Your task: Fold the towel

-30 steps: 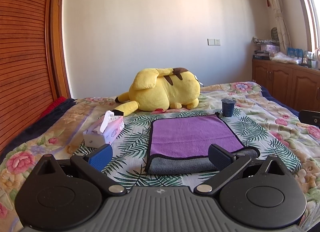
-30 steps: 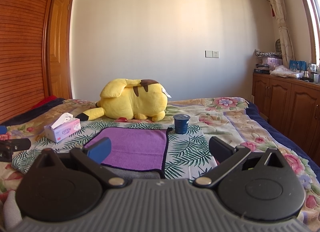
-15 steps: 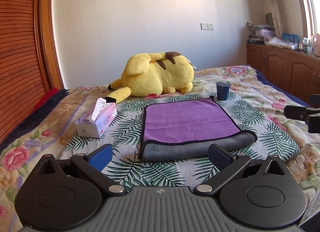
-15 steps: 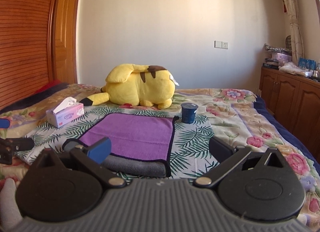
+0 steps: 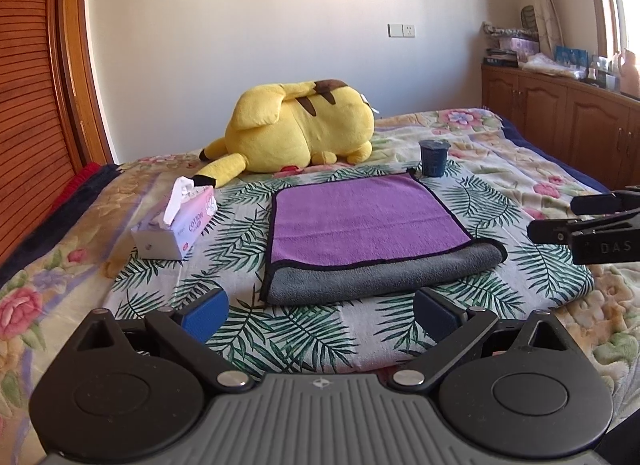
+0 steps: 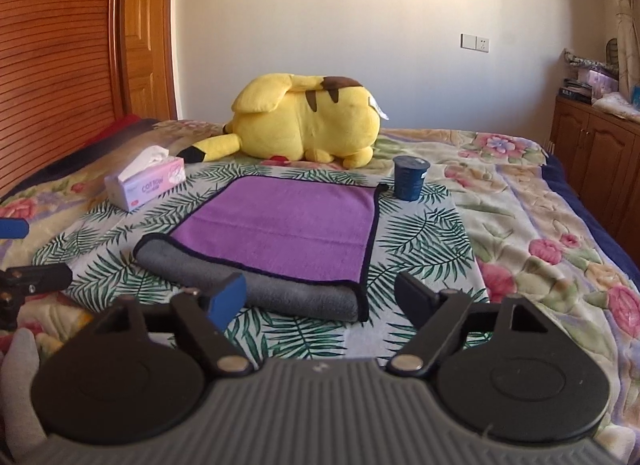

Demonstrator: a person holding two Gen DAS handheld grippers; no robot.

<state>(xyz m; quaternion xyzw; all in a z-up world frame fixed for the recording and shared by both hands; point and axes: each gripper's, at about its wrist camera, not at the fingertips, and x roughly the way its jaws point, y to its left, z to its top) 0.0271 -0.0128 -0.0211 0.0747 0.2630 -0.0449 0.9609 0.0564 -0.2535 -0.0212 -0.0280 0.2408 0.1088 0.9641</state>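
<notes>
A purple towel [image 5: 364, 217] with a black hem and grey underside lies folded flat on the bed, its grey fold along the near edge [image 5: 380, 275]. It also shows in the right wrist view [image 6: 288, 225]. My left gripper [image 5: 320, 311] is open and empty, held just short of the towel's near edge. My right gripper [image 6: 316, 299] is open and empty, also just short of the near edge, toward the towel's right corner. The right gripper's fingers [image 5: 580, 221] show at the right edge of the left wrist view.
A yellow plush toy [image 5: 300, 129] lies behind the towel. A dark blue cup [image 5: 434, 157] stands by the towel's far right corner. A tissue box [image 5: 176, 225] sits to the left. A floral bedspread [image 5: 540, 185] covers the bed. Wooden cabinets [image 5: 560, 121] stand at the right.
Both grippers have drawn back from the towel and tilted, so the towel sits further ahead in both views. Both stay open and empty. The towel has not moved.
</notes>
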